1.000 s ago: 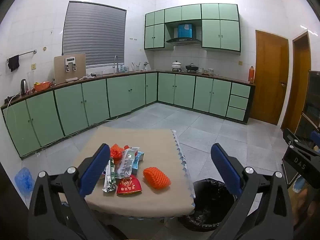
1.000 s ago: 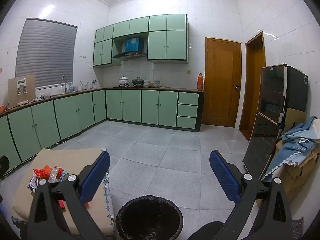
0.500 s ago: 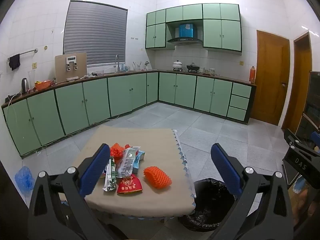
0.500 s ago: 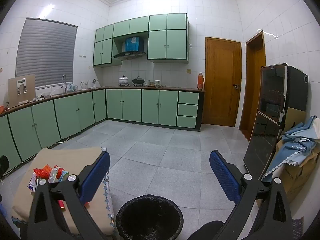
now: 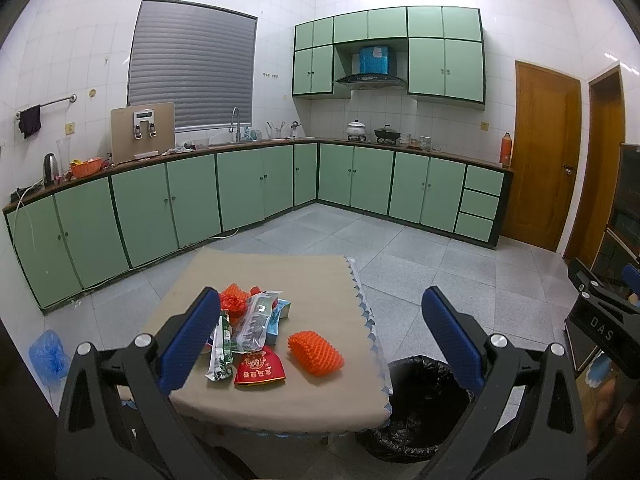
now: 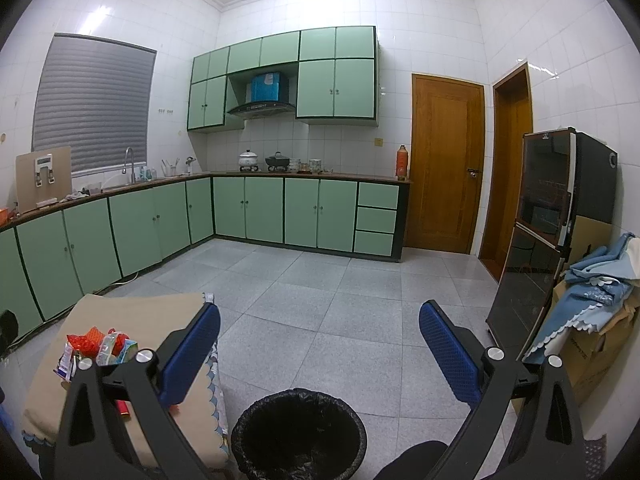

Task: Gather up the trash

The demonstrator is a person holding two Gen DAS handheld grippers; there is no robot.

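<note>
**Hovering both claws over table and bin, nothing gripped**

Looking across a kitchen w/ green cabinets (image 5: 192, 204) along two walls and a grey tile floor (image 6: 320, 304). I see a low table (image 5: 280, 280) w/ a beige cloth near me, and a black-lined trash bin (image 5: 424, 400) on the floor just beside its right edge. Trash sits clustered on the table's near left part: orange foam net (image 5: 316, 354) a bit apart to the right, red packet (image 5: 259, 367) touching the pile's front, clear wrapper (image 5: 258, 320) and a green-white sachet (image 5: 220, 350) behind it. My left gripper (image 5: 320, 336) hangs above the table, jaws spread wide, empty. My right gripper (image 6: 320, 344) is also spread wide and empty, above the bin.
</note>
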